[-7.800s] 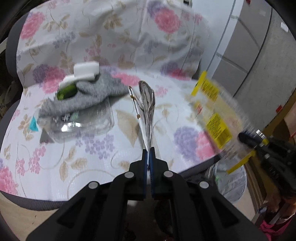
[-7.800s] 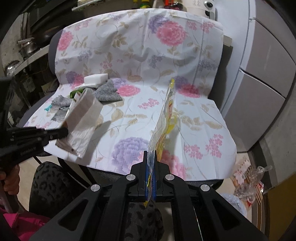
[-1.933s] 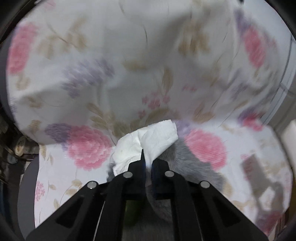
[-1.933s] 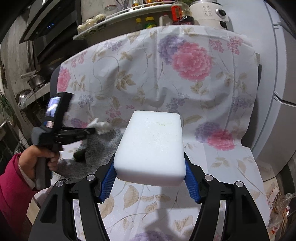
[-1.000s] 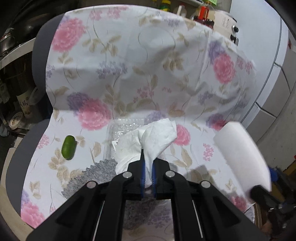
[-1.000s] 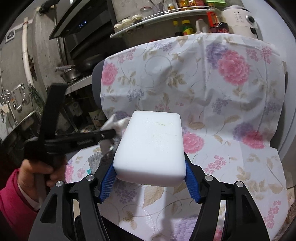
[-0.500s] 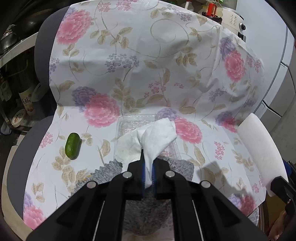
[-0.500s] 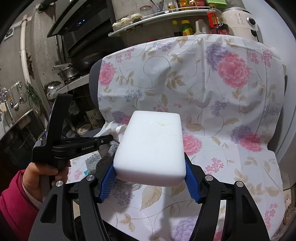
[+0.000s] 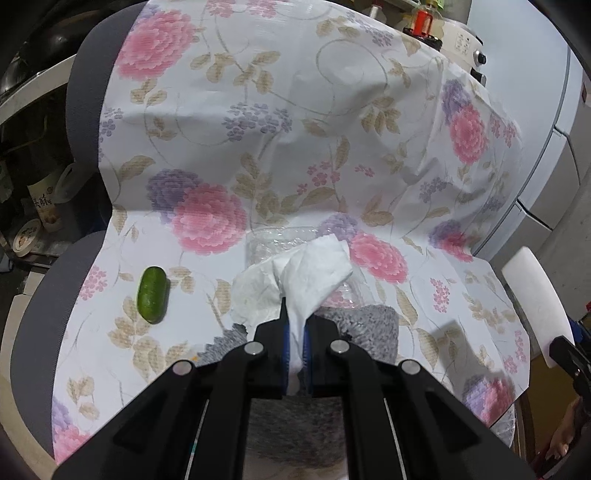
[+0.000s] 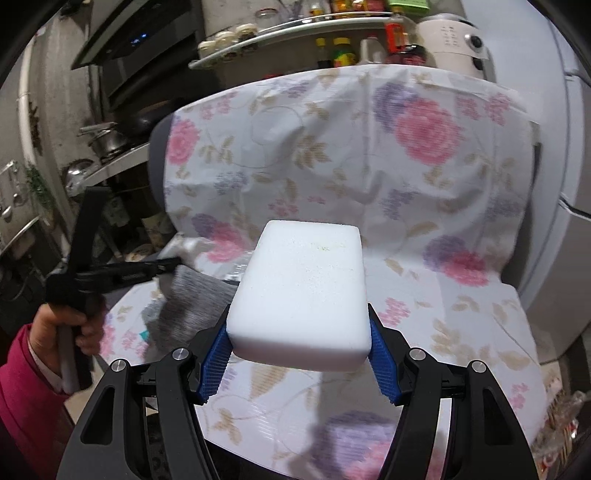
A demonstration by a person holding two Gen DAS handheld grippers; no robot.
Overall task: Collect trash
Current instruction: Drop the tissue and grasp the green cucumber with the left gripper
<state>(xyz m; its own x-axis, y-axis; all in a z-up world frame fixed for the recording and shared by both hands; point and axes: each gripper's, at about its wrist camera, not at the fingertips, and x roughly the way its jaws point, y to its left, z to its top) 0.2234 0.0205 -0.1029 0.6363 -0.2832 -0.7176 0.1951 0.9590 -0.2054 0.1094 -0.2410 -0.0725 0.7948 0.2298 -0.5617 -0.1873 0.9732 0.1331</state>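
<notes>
A home kitchen, cramped and lived-in; up ahead of the right-hand gripper a shelf (image 10: pixel 295 31) carries sauce bottles and jars beside a white electric cooker (image 10: pixel 452 35); off to its left a dark range hood (image 10: pixel 140 33) hangs over pots (image 10: pixel 107 138) on a counter; to its right, a pale fridge (image 10: pixel 569 177); a chair under a floral cover (image 10: pixel 332 155) stands in the middle.

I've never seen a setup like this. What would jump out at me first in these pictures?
Probably the big white foam block, clamped between the blue-padded fingers of the right gripper in the middle of the right wrist view. Next, the crumpled white paper tissue pinched in the left gripper above the pink-and-purple floral sheet draped over a chair. A small green vegetable piece lies alone on the sheet's left side.
</notes>
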